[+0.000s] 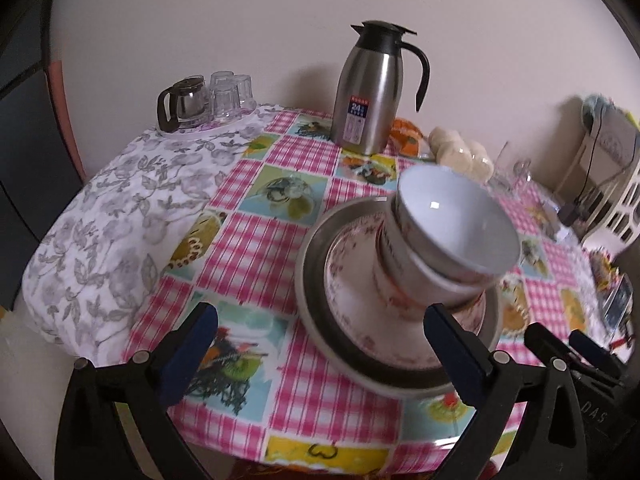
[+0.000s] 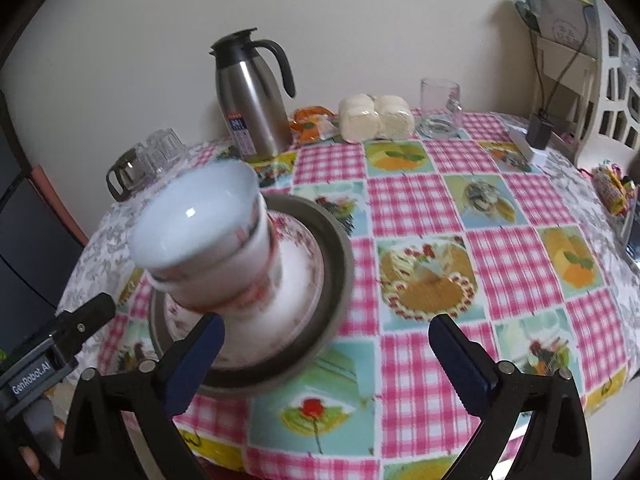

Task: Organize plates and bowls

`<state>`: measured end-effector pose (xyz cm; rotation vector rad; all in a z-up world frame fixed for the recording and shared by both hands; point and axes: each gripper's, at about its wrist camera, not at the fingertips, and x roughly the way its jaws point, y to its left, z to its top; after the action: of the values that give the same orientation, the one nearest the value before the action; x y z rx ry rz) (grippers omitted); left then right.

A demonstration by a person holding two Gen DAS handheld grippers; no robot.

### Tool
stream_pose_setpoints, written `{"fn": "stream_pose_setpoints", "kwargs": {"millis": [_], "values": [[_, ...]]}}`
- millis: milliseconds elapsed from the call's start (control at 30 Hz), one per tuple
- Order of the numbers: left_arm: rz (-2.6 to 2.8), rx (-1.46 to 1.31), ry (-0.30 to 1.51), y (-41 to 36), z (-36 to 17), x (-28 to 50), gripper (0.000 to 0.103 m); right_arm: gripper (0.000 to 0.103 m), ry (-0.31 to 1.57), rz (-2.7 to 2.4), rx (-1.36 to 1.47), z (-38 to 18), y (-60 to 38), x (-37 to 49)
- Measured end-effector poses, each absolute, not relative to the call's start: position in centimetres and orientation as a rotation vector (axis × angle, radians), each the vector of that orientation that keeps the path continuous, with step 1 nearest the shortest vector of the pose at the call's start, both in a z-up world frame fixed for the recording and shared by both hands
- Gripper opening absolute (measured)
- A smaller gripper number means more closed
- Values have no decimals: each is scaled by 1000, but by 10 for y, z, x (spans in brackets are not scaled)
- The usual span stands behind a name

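Note:
A stack of white bowls [image 1: 448,236] with red print stands on a floral plate [image 1: 352,280], which lies on a larger grey plate [image 1: 316,320] on the checked tablecloth. The same stack [image 2: 208,240] and grey plate [image 2: 340,248] show in the right wrist view. My left gripper [image 1: 324,356] is open and empty, its fingers apart in front of the plates. My right gripper [image 2: 324,360] is open and empty, its left finger [image 2: 196,356] by the plate's near edge. The right gripper also shows at the lower right of the left wrist view [image 1: 568,344].
A steel thermos jug [image 1: 368,92] stands at the back by the wall. A tray with a glass teapot and glasses [image 1: 204,100] sits far left. Wrapped buns [image 2: 376,116], a glass mug [image 2: 440,104] and snacks [image 2: 612,192] lie to the right. The table edge [image 1: 320,464] is near.

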<state>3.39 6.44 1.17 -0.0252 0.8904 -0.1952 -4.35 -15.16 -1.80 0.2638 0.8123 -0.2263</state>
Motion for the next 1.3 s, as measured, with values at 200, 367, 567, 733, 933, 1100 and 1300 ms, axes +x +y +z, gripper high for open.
{"fn": "stream_pose_setpoints", "kwargs": {"millis": [200,367,567,733,933,1100,1300], "values": [[-159,4,932,68,-2,19,102,103,830,-240,258,-31,-153,-62],[-144,26,961,67,-11,9,102,103,858,-244,237,-42,-151,-72],[-129,65,1001,60,-19,2,102,103,904,-256,228,-58,-153,-79],[-116,88,1015,58,-20,0,102,103,913,-264,224,-63,-155,-85],[-105,117,1035,54,-24,-1,102,103,912,-266,218,-64,-154,-90],[-103,135,1043,52,-27,0,102,103,909,-270,205,-64,-153,-93],[-104,125,1050,57,-29,2,102,103,908,-272,205,-64,-153,-93]]}}
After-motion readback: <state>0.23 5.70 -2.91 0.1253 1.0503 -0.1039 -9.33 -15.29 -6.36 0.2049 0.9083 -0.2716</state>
